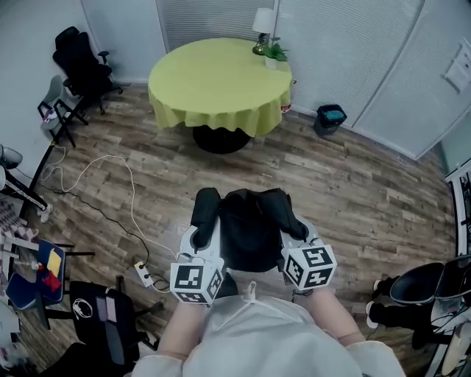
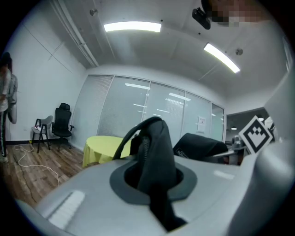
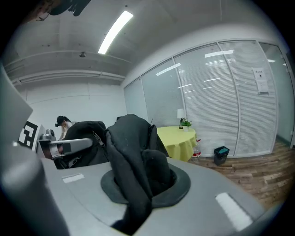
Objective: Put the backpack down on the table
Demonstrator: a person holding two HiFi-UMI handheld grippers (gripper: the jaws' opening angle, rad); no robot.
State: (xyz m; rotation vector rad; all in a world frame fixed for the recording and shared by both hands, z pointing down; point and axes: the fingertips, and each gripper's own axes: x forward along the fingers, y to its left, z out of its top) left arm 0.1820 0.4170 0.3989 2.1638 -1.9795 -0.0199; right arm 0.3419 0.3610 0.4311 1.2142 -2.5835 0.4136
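The soft black fabric backpack point(image 1: 250, 234) hangs above the wooden floor point(image 1: 346, 184) in front of the person, slung between both tongs. The left gripper point(image 1: 202, 237) is clamped on the left shoulder strap point(image 2: 154, 152) and the right gripper point(image 1: 297, 240) on the right shoulder strap point(image 3: 133, 161) (each pair of jaws pinched nearly together on the fabric). The round table under a yellow-green cloth point(image 1: 213, 81) lies straight ahead and well apart, about equally far from either hand. Its near edge is bare, and a white lamp point(image 1: 263, 20) and a small green plant point(image 1: 274, 53) stand at its far edge.

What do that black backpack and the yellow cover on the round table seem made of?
Backpack: probably woven synthetic fabric, matte black; it sags and creases softly. Table cover: seemingly thin cloth, matte yellow-green; its hem hangs in soft waves.
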